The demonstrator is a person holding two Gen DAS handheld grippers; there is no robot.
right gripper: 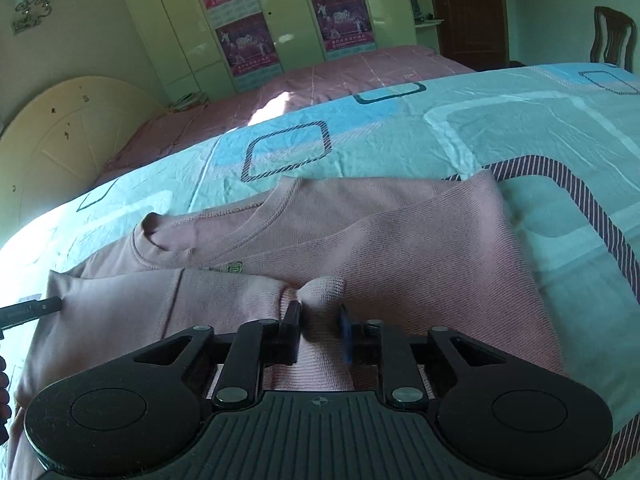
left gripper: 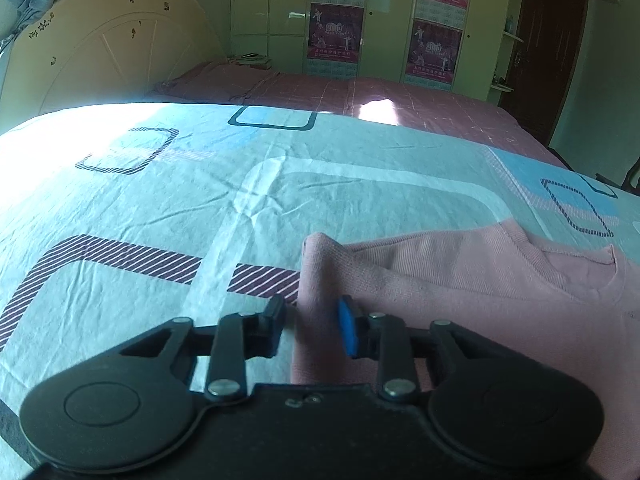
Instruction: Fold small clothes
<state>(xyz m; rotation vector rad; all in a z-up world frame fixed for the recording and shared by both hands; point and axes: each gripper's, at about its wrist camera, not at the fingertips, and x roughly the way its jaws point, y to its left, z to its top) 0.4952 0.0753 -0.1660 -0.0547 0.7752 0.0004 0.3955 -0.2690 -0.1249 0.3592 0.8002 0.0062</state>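
- A pink ribbed knit sweater [right gripper: 400,248] lies partly folded on the turquoise bedsheet [left gripper: 160,200] with its striped square pattern.
- The left gripper [left gripper: 312,312] is nearly closed, pinching a raised fold of the sweater's edge.
- The right gripper [right gripper: 320,314], part open, clasps a bunched sleeve cuff [right gripper: 324,288].

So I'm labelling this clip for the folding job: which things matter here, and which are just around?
Part of the job:
- pink sweater
- left gripper, pinching its edge
- right gripper, around its cuff
- patterned bedsheet underneath

Just around:
- pink bed
- headboard
- wardrobe posters
- chair
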